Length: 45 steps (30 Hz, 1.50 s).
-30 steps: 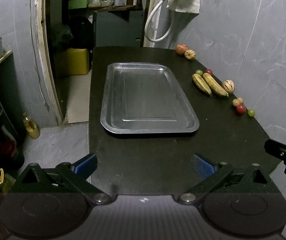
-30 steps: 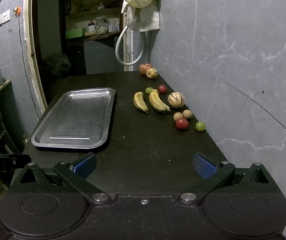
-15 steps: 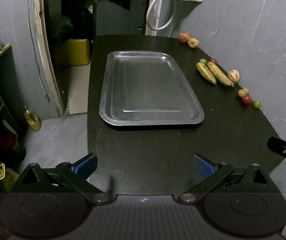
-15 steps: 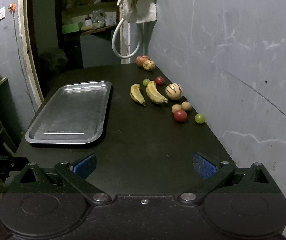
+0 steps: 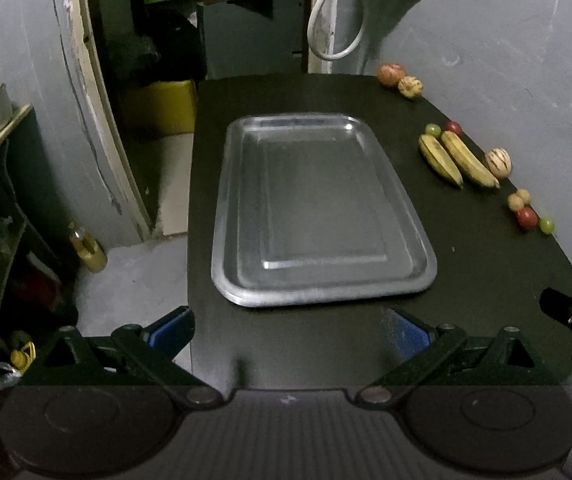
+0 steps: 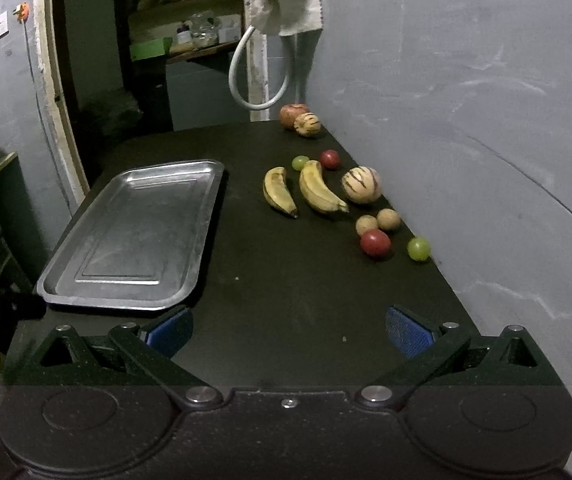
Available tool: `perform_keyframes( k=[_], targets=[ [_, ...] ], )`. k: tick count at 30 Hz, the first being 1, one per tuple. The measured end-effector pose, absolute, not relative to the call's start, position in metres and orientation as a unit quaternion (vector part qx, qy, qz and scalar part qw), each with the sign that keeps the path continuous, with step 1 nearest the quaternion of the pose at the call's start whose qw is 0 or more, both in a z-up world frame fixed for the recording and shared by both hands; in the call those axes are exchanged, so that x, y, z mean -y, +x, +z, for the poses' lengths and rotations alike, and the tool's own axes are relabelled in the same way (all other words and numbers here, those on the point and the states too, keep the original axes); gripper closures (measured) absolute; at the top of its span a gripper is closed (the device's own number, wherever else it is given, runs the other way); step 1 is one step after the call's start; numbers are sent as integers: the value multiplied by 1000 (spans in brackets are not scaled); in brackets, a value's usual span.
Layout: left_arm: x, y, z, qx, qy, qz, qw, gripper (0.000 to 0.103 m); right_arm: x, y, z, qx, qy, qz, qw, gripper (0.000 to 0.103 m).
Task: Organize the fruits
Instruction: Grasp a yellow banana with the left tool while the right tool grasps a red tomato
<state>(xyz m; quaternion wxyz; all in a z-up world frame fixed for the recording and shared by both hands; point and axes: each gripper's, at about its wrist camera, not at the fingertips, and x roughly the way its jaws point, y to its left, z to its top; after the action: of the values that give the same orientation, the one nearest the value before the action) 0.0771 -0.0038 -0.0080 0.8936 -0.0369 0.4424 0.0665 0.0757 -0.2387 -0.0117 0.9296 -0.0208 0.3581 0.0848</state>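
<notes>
Tray (image 5: 242, 296) has drawn nearer; both jaws wide over bare table (image 6: 286, 280).

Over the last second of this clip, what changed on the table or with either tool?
Only the cameras' framing shifted; nothing was grasped or released. The left tool and right tool stay open and empty. The silver metal tray remains bare, with the two yellow bananas and small round fruits unmoved on the black table.

both tools (image 5: 288, 330) (image 6: 288, 330) black, blue finger pads (image 6: 408, 334), silver screws, perhaps textured plastic.
</notes>
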Motion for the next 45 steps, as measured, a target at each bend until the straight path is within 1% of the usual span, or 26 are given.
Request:
perform_keyframes(
  k=[9, 22, 25, 30, 39, 45],
  targets=[
    [19, 132, -2, -442, -19, 64, 894, 1, 242, 117, -20, -363, -21, 109, 925, 1],
    [67, 216, -5, -449, 7, 19, 893, 1, 278, 163, -44, -386, 19, 61, 920, 1],
    [81, 238, -7, -451, 11, 2, 893, 1, 281, 173, -52, -398, 33, 66, 914, 4],
    [102, 276, -16, -457, 13, -26, 889, 1, 284, 188, -63, -408, 46, 60, 910, 13],
    [125, 330, -41, -467, 7, -57, 882, 1, 287, 211, -75, -408, 55, 43, 910, 23],
    [126, 350, -58, -487, -13, -48, 872, 6, 285, 224, -81, -410, 61, 30, 910, 32]
  ],
)
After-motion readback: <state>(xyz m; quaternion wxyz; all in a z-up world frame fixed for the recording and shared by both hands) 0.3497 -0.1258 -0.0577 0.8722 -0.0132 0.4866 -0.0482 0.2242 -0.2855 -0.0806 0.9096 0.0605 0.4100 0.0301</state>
